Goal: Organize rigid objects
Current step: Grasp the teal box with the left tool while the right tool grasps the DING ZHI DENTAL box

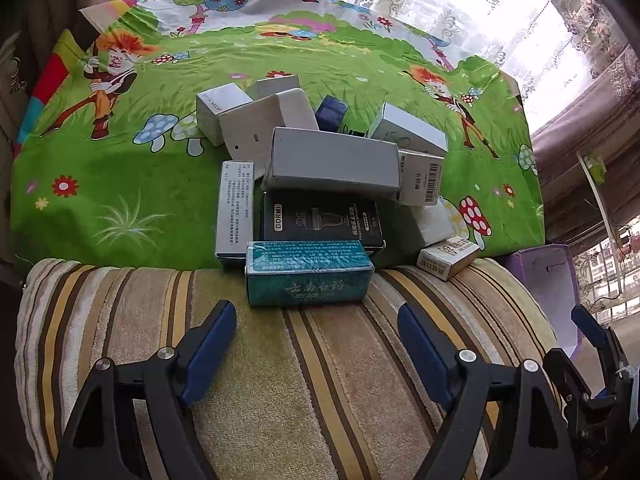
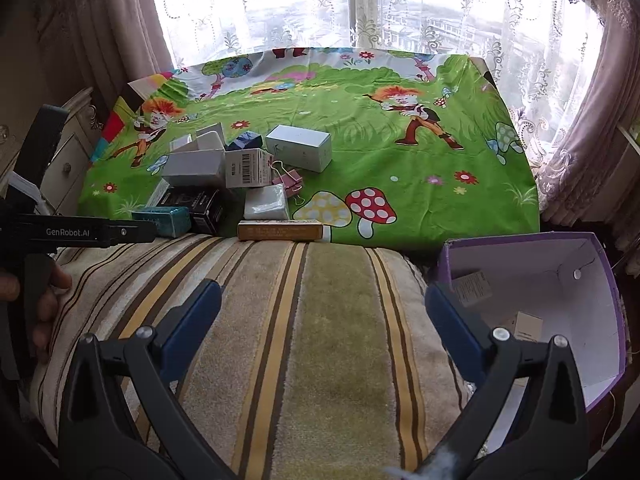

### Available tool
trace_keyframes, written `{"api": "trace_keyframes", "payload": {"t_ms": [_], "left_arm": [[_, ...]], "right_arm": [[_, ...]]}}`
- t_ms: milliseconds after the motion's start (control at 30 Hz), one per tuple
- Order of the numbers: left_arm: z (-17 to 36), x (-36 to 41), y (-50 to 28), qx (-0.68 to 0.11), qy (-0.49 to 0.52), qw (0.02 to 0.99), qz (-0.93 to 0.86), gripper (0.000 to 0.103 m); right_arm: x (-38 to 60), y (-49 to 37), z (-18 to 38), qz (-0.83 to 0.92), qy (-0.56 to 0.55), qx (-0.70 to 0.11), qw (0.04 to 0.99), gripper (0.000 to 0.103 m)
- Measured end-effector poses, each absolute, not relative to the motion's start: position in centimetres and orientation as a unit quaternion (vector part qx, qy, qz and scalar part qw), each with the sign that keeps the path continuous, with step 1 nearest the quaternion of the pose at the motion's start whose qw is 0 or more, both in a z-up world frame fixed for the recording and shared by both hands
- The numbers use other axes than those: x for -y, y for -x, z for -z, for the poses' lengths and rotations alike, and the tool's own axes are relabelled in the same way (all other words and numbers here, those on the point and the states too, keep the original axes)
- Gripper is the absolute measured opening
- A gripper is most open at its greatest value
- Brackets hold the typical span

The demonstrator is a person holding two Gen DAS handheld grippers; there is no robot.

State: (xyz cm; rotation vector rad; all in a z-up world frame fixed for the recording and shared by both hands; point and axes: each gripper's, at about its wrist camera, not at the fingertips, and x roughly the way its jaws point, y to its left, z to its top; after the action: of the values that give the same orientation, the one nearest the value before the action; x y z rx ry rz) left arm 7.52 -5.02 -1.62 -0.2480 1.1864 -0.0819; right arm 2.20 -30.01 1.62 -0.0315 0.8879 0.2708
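A heap of small cartons lies on the green cartoon cloth (image 1: 120, 184). Nearest me is a teal box (image 1: 308, 274), resting partly on the striped cushion (image 1: 320, 380). Behind it are a black DORMI box (image 1: 320, 220) and a long grey box (image 1: 336, 164). My left gripper (image 1: 316, 316) stands open just short of the teal box, with nothing between its fingers. My right gripper (image 2: 323, 292) hovers open over the striped cushion (image 2: 304, 340), also holding nothing. A tan box (image 2: 280, 230) lies at the cushion's far edge, and a pale white box (image 2: 300, 148) stands apart.
An open purple box (image 2: 520, 237) sits right of the cushion, with a few small cartons inside. Pink binder clips (image 2: 288, 178) lie among the heap. A hand (image 2: 44, 308) holds the left gripper at the left edge. Lace curtains and a window back the table.
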Motion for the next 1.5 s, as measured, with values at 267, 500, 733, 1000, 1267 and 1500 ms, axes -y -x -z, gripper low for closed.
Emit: {"api": "trace_keyframes", "payload": {"t_ms": [267,500,733,1000,1267,1500], "left_arm": [[2.9,4.8,-9.6,-0.571,0.116,0.813,0.018,0.083],[3.2,4.6,-9.3,-0.563,0.129,0.816,0.027,0.074],[3.0,3.6,-8.3,-0.547,0.162,0.82,0.04,0.074],[2.9,3.3,-7.9,-0.54,0.172,0.822,0.05,0.074],[2.9,3.2,-7.9,-0.539,0.178,0.822,0.053,0.074],[2.8,3.4,-7.8,-0.536,0.176,0.824,0.057,0.074]], "right_arm": [[28.0,-3.6,-1.1,-0.154,0.046,-0.449,0.879,0.102],[26.4,-5.6,-0.6,-0.202,0.051,-0.477,0.854,0.102],[25.7,-9.4,1.0,-0.242,0.029,-0.532,0.811,0.102],[24.8,-13.2,2.8,-0.243,0.042,-0.563,0.789,0.102],[24.0,-15.7,4.8,-0.252,0.051,-0.587,0.768,0.102],[23.1,-17.4,6.5,-0.249,0.052,-0.61,0.751,0.102]]}}
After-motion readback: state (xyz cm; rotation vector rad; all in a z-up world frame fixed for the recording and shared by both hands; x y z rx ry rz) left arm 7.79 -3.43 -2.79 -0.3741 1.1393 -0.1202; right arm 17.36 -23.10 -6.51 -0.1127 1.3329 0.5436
